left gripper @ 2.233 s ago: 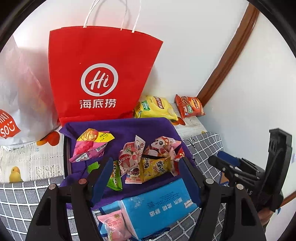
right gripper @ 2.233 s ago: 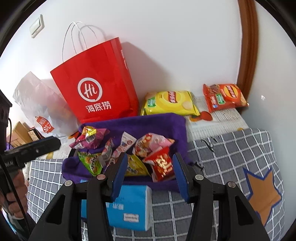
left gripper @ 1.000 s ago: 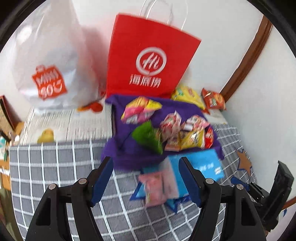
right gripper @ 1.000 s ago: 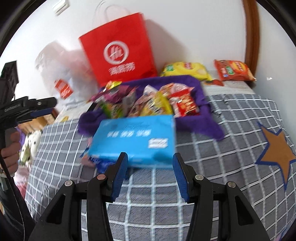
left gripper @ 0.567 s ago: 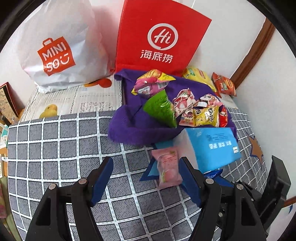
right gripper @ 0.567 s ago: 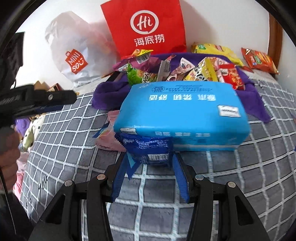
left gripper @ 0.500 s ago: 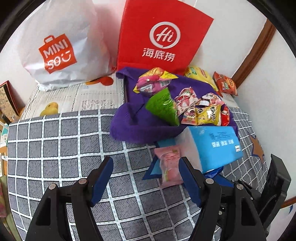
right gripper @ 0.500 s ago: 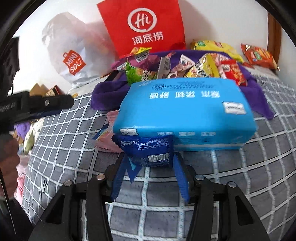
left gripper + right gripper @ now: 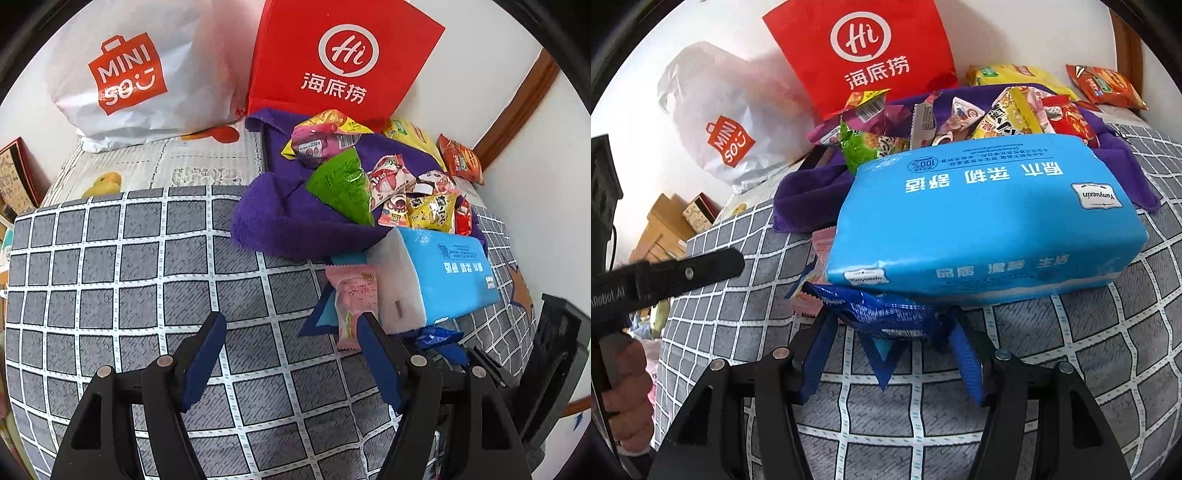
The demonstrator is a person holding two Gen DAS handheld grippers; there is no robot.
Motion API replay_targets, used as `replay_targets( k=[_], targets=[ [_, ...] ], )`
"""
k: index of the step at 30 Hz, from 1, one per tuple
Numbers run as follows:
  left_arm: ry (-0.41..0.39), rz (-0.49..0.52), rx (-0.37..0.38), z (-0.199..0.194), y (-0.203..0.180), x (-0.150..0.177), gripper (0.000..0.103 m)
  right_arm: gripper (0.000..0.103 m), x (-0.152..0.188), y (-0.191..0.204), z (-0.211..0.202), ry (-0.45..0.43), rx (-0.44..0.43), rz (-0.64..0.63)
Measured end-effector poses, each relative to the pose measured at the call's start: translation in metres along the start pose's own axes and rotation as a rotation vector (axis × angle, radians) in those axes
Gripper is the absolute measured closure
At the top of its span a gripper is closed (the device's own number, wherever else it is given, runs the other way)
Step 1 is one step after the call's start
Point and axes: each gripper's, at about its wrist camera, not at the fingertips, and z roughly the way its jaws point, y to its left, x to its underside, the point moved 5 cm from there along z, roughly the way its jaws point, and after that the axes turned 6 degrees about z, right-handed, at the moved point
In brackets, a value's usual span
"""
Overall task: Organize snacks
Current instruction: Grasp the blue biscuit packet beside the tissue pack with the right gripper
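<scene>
A grey white-checked bed cover (image 9: 110, 280) carries a purple cloth (image 9: 280, 218) heaped with snacks. A light-blue rectangular tissue pack (image 9: 986, 218) lies on a dark-blue foil snack packet (image 9: 882, 314), between the right tool's (image 9: 886, 354) part-open fingers; whether they press it is unclear. The left tool (image 9: 291, 354) gapes empty beside a pink plastic snack pouch (image 9: 354, 299).

L tool (image 9: 291, 354) jaws apart, empty; R tool (image 9: 886, 339) jaws round a packet.

Upper left of your left wrist view: white MINISO bag (image 9: 125, 74). Top centre: red paper bag (image 9: 343, 59) against the wall. Your lower frame is filled by a grey checked cover (image 9: 122, 266). Cardboard boxes (image 9: 665, 229) sit mid-left in your right wrist view.
</scene>
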Motion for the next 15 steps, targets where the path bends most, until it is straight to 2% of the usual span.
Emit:
replay_targets(
  k=[1, 4, 11, 15],
  targets=[
    [0.001, 0.001, 0.000, 0.001, 0.000, 0.001, 0.032, 0.051, 0.000, 0.000, -0.001, 0.005, -0.013, -0.002],
    [0.008, 0.002, 0.002, 0.005, -0.002, 0.002, 0.032, 0.054, 0.004, -0.003, -0.007, 0.013, -0.032, -0.016],
    [0.022, 0.033, 0.035, 0.023, -0.025, 0.001, 0.032, 0.055, 0.015, -0.022, -0.039, -0.002, -0.003, -0.068],
    [0.037, 0.068, 0.021, 0.038, -0.039, 0.000, 0.033, 0.054, 0.021, -0.047, -0.059, 0.022, 0.032, -0.081]
  ],
)
